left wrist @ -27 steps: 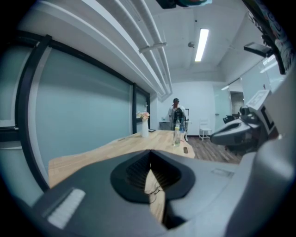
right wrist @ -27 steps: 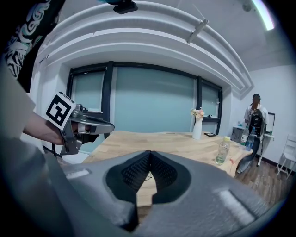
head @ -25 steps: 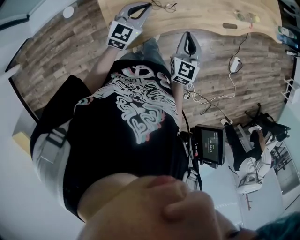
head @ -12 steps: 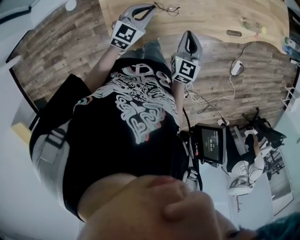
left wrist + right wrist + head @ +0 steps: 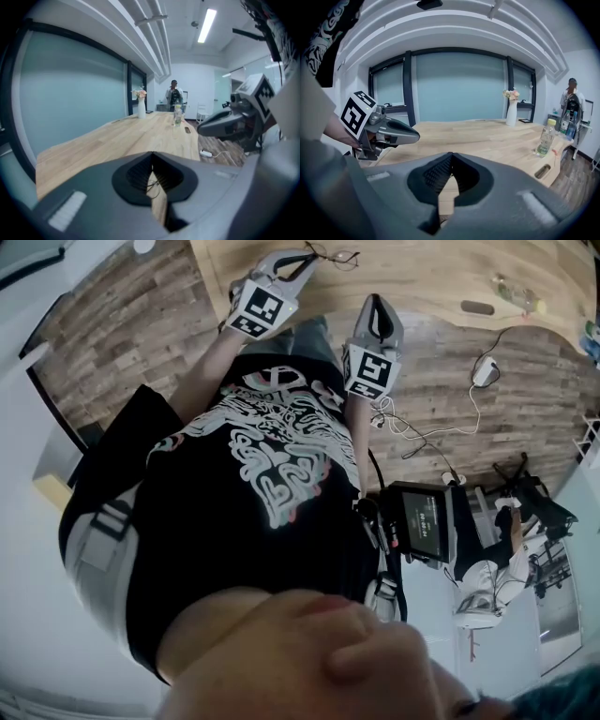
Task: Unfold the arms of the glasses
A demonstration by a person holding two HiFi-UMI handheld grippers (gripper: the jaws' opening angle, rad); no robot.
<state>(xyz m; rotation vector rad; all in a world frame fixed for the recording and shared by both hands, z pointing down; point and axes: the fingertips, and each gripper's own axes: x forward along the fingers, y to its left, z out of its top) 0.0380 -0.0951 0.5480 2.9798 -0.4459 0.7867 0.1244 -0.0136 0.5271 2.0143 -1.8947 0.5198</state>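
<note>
the left gripper (image 5: 306,258) is held low over the table (image 5: 422,268) with its tip aimed at the glasses (image 5: 336,255), which lie on the wood just beyond it, near the table's near edge. its jaws are pressed together and hold nothing; in the left gripper view the thin wire frame shows through the gap below the tips, apart from them. that looks like lining up for a first grip, so the unfolding seems not yet begun. whether the arms are folded i cannot tell, the frame is too small.

the right gripper (image 5: 377,304) hangs further back, off the table's edge over the floor, jaws also pressed together and empty. it seems to wait its turn.

nothing stands between either gripper and the glasses. further right on the table are a slot (image 5: 476,307) and a bottle (image 5: 514,289), well apart from the work. a vase (image 5: 512,111) stands far down the table, and a person (image 5: 572,101) beyond its end. a cable (image 5: 441,432) trails across the floor.
</note>
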